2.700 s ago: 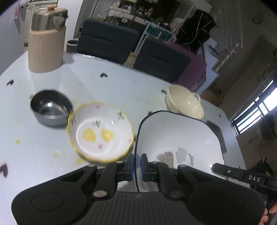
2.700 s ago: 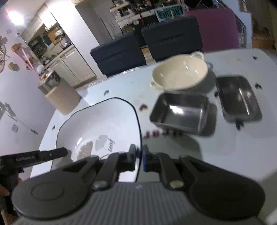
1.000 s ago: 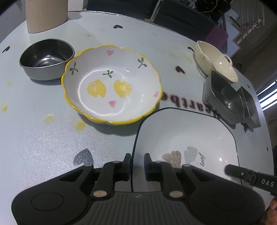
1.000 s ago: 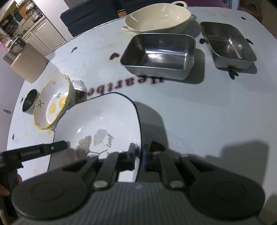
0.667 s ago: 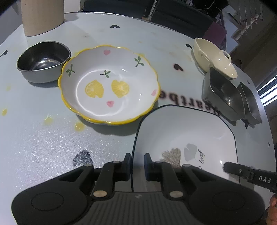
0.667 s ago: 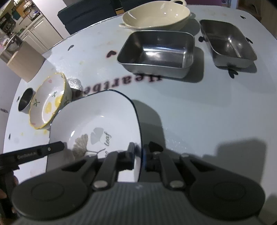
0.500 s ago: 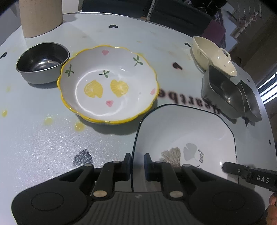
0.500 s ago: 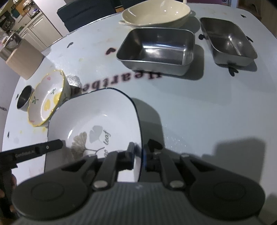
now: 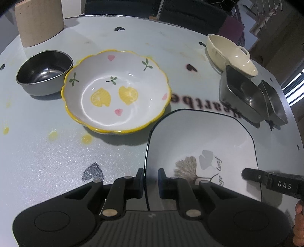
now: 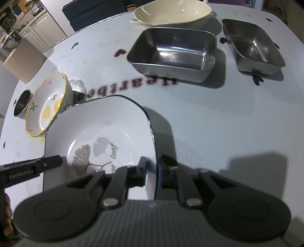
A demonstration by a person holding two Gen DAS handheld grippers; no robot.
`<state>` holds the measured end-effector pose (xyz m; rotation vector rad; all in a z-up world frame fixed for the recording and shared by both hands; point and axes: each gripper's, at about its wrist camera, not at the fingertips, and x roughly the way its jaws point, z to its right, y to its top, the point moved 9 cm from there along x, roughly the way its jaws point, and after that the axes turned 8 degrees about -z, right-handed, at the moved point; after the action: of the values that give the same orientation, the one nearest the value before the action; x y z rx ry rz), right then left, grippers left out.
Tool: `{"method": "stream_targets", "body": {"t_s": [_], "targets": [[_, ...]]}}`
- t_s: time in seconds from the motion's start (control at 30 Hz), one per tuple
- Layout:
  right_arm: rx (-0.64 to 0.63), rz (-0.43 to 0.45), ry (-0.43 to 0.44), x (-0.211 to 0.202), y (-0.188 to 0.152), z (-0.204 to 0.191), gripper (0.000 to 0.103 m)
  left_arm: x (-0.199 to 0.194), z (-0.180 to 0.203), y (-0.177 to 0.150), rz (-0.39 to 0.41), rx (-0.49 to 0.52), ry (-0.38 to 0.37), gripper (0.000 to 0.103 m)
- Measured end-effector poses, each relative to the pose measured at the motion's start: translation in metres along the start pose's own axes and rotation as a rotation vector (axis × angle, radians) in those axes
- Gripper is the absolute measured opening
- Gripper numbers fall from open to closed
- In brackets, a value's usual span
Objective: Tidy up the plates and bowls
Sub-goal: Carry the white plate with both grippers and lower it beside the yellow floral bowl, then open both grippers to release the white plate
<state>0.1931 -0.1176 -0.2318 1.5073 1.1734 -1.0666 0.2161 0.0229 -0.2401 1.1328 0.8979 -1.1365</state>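
A square white plate (image 9: 201, 140) with a dark rim and a leaf print is held from both sides. My left gripper (image 9: 150, 177) is shut on its left rim. My right gripper (image 10: 153, 167) is shut on its right rim; the plate also shows in the right wrist view (image 10: 98, 129). The plate hangs low over the table, just right of a yellow-rimmed lemon bowl (image 9: 115, 91). A small steel bowl (image 9: 43, 71) touches the lemon bowl's left side.
A cream handled dish (image 10: 172, 12) sits at the far side. Two steel rectangular trays (image 10: 172, 51) (image 10: 252, 47) stand in front of it. A tan canister (image 9: 39, 20) stands at the back left. Dark chairs line the table's far edge.
The plate, carried high 2.7 s ago, has come down close to the table beside the lemon bowl. Over the last second it has barely shifted.
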Motion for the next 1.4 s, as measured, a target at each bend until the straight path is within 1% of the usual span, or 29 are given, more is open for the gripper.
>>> {"method": "stream_targets", "body": {"t_s": [0.3,0.53,0.73,0.87,0.97,1.0,1.03,1.13,1.17,1.2,1.23,1.3,1.33,1.37,1.4], "targets": [[-0.028,0.011,-0.011,0.002,0.002,-0.002,0.016,-0.002,-0.001,-0.006,-0.013,-0.009,0.005,0.016],[-0.04,0.024,-0.004,0.001,0.0,-0.001,0.016,-0.004,0.0,-0.009,-0.02,-0.004,0.009,0.016],[-0.08,0.053,-0.008,-0.001,-0.004,-0.002,0.016,-0.006,0.0,-0.014,-0.032,-0.005,0.006,0.019],[-0.103,0.077,-0.017,-0.007,-0.006,-0.003,0.016,-0.011,0.004,-0.019,-0.032,0.008,-0.001,0.027],[-0.103,0.081,-0.01,-0.011,-0.008,-0.003,0.018,-0.016,0.008,-0.024,-0.024,0.019,-0.008,0.036],[-0.103,0.083,-0.009,-0.012,-0.01,-0.004,0.023,-0.018,0.01,-0.024,-0.021,0.026,-0.007,0.038],[-0.106,0.086,-0.008,-0.014,-0.011,-0.004,0.03,-0.02,0.011,-0.025,-0.017,0.033,-0.004,0.04],[-0.131,0.108,-0.017,-0.02,-0.015,-0.007,0.042,-0.026,0.015,-0.027,-0.003,0.041,-0.005,0.049],[-0.14,0.114,-0.017,-0.023,-0.016,-0.008,0.044,-0.028,0.016,-0.028,0.002,0.041,-0.006,0.057],[-0.145,0.121,-0.014,-0.025,-0.017,-0.009,0.049,-0.03,0.017,-0.029,0.007,0.041,-0.004,0.063],[-0.15,0.127,-0.012,-0.028,-0.019,-0.01,0.056,-0.032,0.018,-0.029,0.013,0.043,-0.002,0.065],[-0.159,0.141,-0.011,-0.032,-0.021,-0.01,0.06,-0.037,0.02,-0.031,0.027,0.061,0.006,0.074],[-0.166,0.146,-0.008,-0.035,-0.023,-0.01,0.061,-0.039,0.021,-0.032,0.033,0.068,0.012,0.076],[-0.17,0.148,-0.007,-0.037,-0.025,-0.01,0.063,-0.041,0.021,-0.033,0.038,0.071,0.016,0.081],[-0.173,0.153,-0.008,-0.04,-0.027,-0.009,0.067,-0.043,0.022,-0.033,0.045,0.074,0.018,0.085]]}}
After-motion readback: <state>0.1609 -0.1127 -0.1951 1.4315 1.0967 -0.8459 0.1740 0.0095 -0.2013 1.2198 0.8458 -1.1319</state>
